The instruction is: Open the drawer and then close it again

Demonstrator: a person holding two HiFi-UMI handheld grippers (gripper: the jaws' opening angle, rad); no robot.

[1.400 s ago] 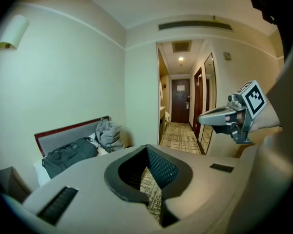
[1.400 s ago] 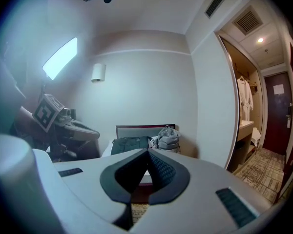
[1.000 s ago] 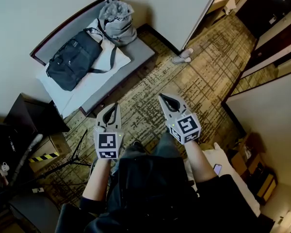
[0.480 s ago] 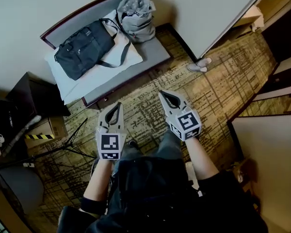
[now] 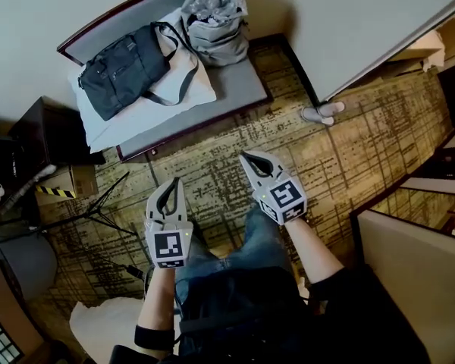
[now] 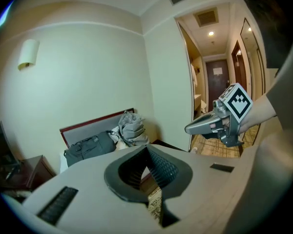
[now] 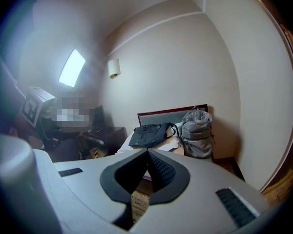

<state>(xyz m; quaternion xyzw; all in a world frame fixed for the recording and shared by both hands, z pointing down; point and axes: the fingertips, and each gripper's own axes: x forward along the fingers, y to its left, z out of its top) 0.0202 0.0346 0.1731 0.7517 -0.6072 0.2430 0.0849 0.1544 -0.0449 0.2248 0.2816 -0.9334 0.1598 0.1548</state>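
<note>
Head view: left tool (image 5: 171, 192) and right tool (image 5: 250, 160) were both clenched and empty, held out over the patterned carpet (image 5: 212, 165). Each tool's own view confirmed the pads were together with nothing between them.

No drawer could be identified in any view. The dark cabinet (image 5: 49, 131) at the left edge was the likeliest place for one, but its front could not be made out.

Risks, as judged:
- A tripod (image 5: 98, 211) stood on the floor between the person and the cabinet. A step that way could catch a leg and tip it.
- With the jaws clenched, neither tool could take a handle. A reach made without releasing them first would only bump the front.
- The wrong furniture might be approached. The counter (image 5: 235, 89) carried only a duffel bag (image 5: 125, 67) and a backpack (image 5: 216, 17).

Against the frame one second earlier, the counter and bags sat higher in the head view. Both tools sat lower in it and were unchanged in state. A white mass had appeared at the lower left.
</note>
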